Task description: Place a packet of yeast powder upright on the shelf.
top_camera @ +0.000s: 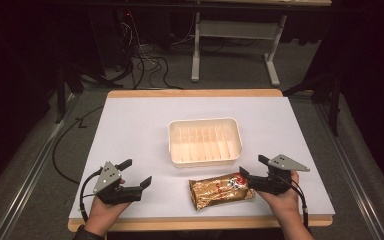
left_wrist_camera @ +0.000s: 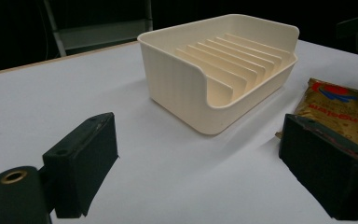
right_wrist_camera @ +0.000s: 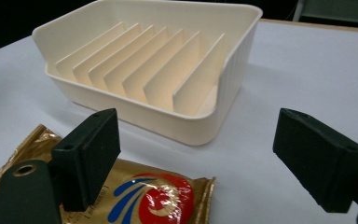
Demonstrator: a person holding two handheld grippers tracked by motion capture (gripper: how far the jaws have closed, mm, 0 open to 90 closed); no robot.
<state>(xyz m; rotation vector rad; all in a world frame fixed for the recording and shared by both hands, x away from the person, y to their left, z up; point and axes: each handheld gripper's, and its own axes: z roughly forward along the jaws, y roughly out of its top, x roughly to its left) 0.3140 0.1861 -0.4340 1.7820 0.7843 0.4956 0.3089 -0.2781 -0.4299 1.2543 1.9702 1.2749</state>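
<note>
High view puts my two hands at the near edge of the worktop (top_camera: 130, 120), each carrying a claw, and both stand wide open with nothing gripped. My left claw (top_camera: 137, 173) hovers over bare white surface at the near left, its jaws spread and aimed toward the middle, well apart from anything; I judge it is waiting as the spare hand. My right claw (top_camera: 254, 166) sits at the right end of the gold snack packet (top_camera: 221, 190), which lies flat near the front edge, its long side running left to right. In the right gripper view one jaw hangs over the packet's printed end (right_wrist_camera: 149, 198) while the other stands off over empty worktop, so the pads are not pressing on it yet; I read this as lining up to pinch that end. Just beyond the packet, close but not touching, sits the cream slotted tray (top_camera: 205, 159), its upright dividers forming narrow slots and its near wall dipping low. That low side faces me, which I think makes it the easy way in for a packet stood on edge. Around the tray the worktop is open on all sides, with broad room to the left and behind before the wooden edge.
</note>
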